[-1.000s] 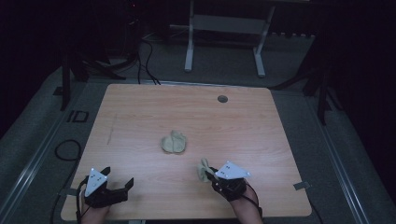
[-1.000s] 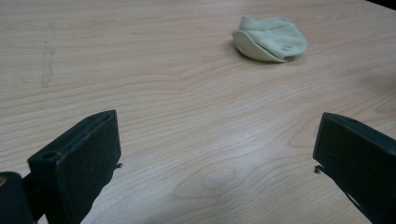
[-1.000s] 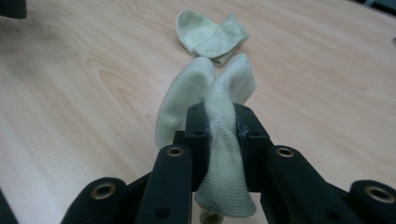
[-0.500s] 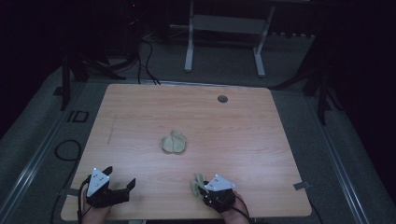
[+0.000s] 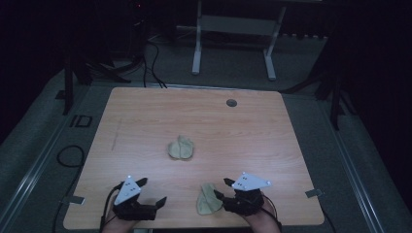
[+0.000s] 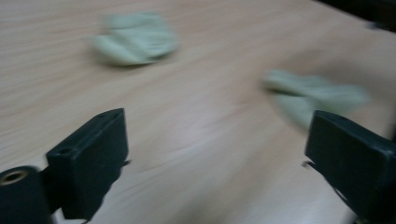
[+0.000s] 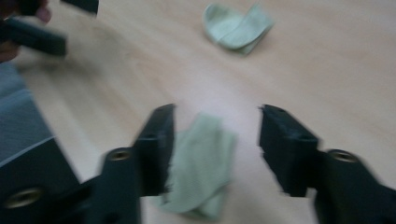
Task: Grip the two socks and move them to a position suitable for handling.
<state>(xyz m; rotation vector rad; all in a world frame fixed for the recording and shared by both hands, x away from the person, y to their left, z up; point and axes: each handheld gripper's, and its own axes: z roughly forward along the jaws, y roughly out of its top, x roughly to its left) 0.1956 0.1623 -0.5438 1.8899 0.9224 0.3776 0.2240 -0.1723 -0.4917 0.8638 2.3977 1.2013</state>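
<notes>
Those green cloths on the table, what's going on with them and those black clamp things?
A person sits at a wooden table with a hand-held gripper in each hand. One folded green cloth lies alone near the middle. A second green cloth lies flat at the near edge, just in front of the right gripper, whose jaws are open around it without pinching. The left gripper is open too, holding nothing, off to the side.

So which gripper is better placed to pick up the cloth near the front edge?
Right. The right gripper is open right beside the near cloth, which lies between its jaws in the right gripper view. The left gripper is open but farther off.
</notes>
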